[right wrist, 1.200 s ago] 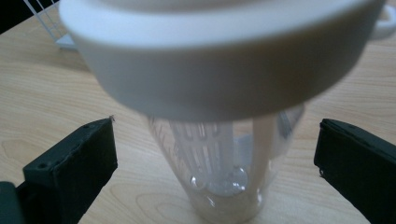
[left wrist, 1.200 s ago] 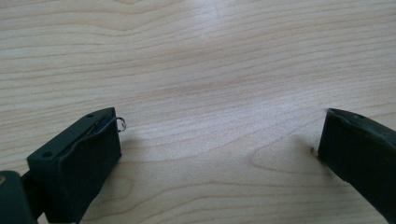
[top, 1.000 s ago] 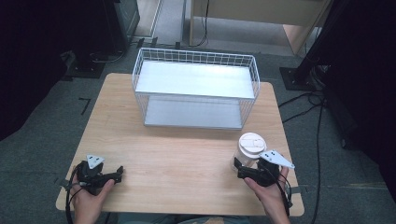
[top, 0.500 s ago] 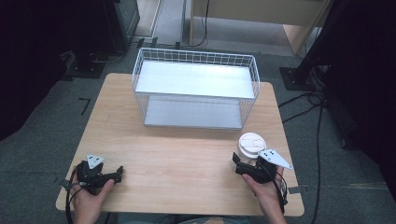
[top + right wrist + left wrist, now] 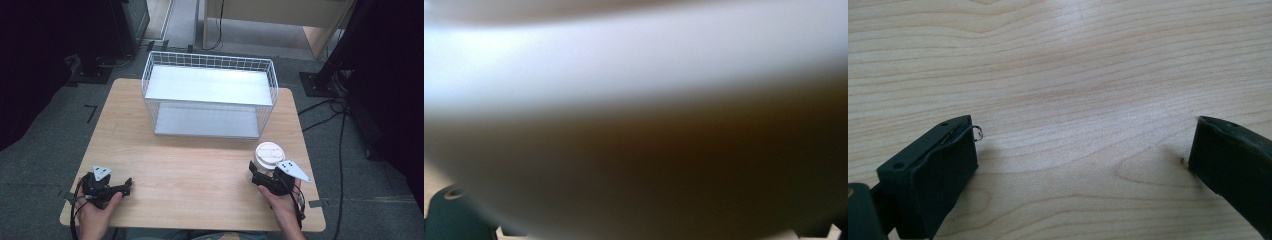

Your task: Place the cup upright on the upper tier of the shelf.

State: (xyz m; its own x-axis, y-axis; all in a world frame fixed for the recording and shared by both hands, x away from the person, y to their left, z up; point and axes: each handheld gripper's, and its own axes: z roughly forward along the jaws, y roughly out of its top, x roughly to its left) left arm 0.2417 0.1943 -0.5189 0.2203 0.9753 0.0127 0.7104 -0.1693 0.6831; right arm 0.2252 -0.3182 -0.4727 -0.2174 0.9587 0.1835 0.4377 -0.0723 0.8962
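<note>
The right gripper (image 5: 256, 176) is sitting at the table's near right, pressed up against a white lidded cup (image 5: 269, 154); in the right gripper view the cup's blurred wall (image 5: 634, 125) is looming right against the lens, and whether the jaws are clamping it cannot be told. The left gripper (image 5: 122, 186) is resting at the near left corner, jaws spread wide over bare wooden table (image 5: 1073, 75). A white wire basket (image 5: 210, 95) is standing beyond, well apart from both.
</note>
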